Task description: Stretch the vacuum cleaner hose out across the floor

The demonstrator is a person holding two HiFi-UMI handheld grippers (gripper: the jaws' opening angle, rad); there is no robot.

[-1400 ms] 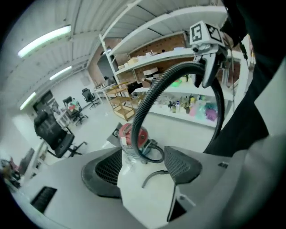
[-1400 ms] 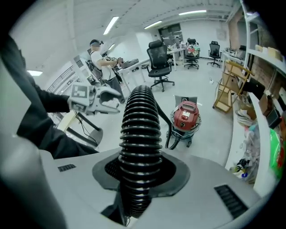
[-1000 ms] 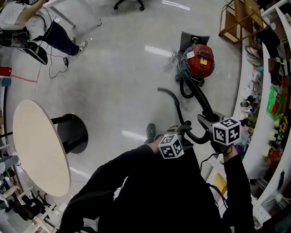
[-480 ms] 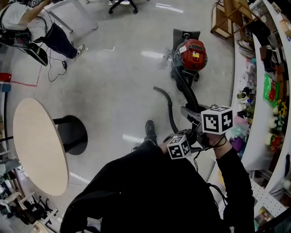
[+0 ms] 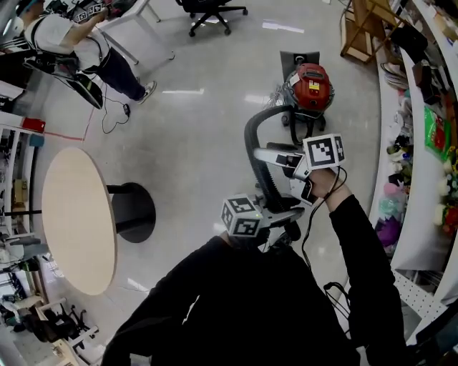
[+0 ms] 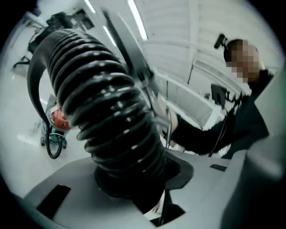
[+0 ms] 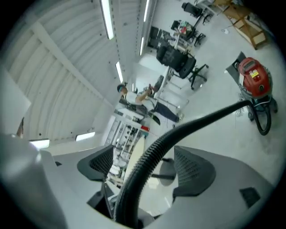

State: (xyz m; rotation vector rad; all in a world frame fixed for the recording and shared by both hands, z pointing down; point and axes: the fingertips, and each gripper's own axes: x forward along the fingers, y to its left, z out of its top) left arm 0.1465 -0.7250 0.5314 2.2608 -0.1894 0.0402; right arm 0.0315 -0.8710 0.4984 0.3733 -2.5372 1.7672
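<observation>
One red vacuum cleaner (image 5: pixel 310 87) is recorded, with one black ribbed hose (image 5: pixel 252 139) on it. Two grippers are counted, the left gripper (image 6: pixel 134 174) and the right gripper (image 7: pixel 144 166). Two marker cubes are noted, the left marker cube (image 5: pixel 242 216) and the right marker cube (image 5: pixel 323 151). One round table (image 5: pixel 75 221) on a single black pedestal is listed, as are one office chair (image 5: pixel 207 11) and one wooden rack (image 5: pixel 361 36). Two persons are entered: the person in black (image 5: pixel 243 307) who bears the grippers, and a second person (image 5: pixel 68 39) across the floor. The goods on the shelves (image 5: pixel 411 86) are too small and too crowded to be counted.
</observation>
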